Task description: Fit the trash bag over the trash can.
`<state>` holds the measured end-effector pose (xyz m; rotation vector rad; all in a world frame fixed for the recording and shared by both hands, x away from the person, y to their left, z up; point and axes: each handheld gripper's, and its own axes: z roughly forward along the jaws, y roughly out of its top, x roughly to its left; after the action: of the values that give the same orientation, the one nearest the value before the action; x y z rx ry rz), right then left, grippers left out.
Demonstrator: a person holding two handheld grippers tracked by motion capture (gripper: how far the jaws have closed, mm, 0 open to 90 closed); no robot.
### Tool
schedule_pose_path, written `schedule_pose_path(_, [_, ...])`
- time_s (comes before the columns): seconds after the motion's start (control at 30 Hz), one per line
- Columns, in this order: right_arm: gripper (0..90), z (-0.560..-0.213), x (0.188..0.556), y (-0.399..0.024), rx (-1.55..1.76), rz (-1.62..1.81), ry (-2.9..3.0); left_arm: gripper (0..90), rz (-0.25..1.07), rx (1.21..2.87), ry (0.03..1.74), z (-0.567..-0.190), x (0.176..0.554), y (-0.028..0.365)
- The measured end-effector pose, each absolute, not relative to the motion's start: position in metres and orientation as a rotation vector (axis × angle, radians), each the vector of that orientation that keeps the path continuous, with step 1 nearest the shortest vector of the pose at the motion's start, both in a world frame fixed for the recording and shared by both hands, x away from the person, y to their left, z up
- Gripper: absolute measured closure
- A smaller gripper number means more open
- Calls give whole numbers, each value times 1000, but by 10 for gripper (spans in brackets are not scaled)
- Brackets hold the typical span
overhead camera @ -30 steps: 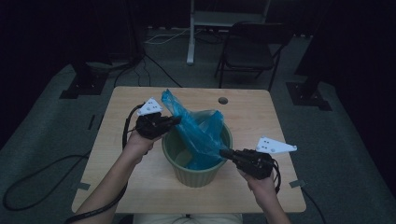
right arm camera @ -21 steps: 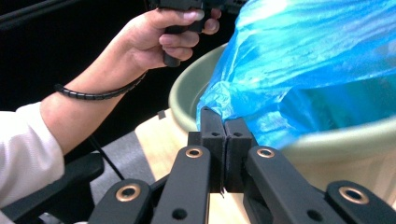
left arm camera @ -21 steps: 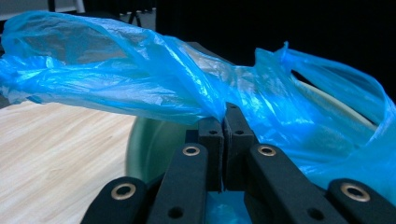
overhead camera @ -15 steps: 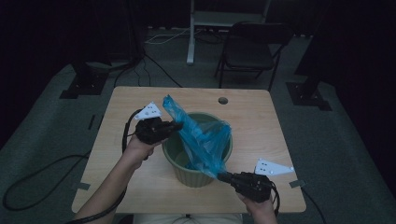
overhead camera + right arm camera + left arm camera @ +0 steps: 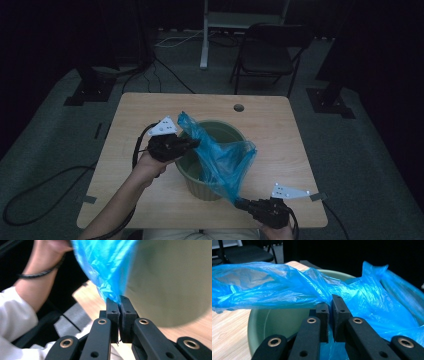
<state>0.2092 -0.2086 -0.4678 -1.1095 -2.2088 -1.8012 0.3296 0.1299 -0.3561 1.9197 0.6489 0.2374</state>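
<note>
Blue bag stretched across the green bin, pinched at both ends!

The blue plastic bag (image 5: 220,157) drapes over and into the green bin (image 5: 202,186) standing mid-worktop (image 5: 280,125). The left gripper (image 5: 192,144) has its fingers (image 5: 323,312) pinching the bag's edge at the bin's left rim; the right gripper (image 5: 239,202) nips another corner, low beside the bin's near wall.

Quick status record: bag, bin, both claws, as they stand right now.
bag: blue plastic bag, stretched across the bin's mouth, partly draped inside
bin: green bin, upright on the wooden table
left claw: shut on the bag's edge at the bin's left rim
right claw: shut on a bag corner, low outside the bin's near side
</note>
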Motion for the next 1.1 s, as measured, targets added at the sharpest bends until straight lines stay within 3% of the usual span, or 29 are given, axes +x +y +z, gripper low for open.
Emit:
schedule_pose_path(0.33, [888, -512, 228, -231, -1393, -1593, -2178, 865, 206, 1907, 683, -362, 335, 136])
schedule_pose_path(0.43, [888, -509, 238, -246, -1475, -1616, -2158, 864, 192, 1914, 675, -363, 336, 135])
schedule_pose_path(0.63, [868, -461, 263, -268, -1538, -1775, -2234, 860, 167, 1913, 652, -363, 335, 133])
schedule_pose_path(0.67, [852, -450, 267, -269, -1532, -1811, -2242, 822, 157, 1919, 635, -363, 335, 133])
schedule_pose_path(0.77, [767, -420, 282, -266, -1475, -1922, -2261, 714, 154, 1935, 602, -361, 333, 133])
schedule_pose_path(0.87, [654, -390, 296, -253, -1375, -2019, -2262, 664, 133, 1937, 599, -360, 333, 132])
schedule_pose_path(1.1, [512, -348, 326, -205, -1149, -2000, -2331, 659, 115, 1952, 590, -361, 333, 127])
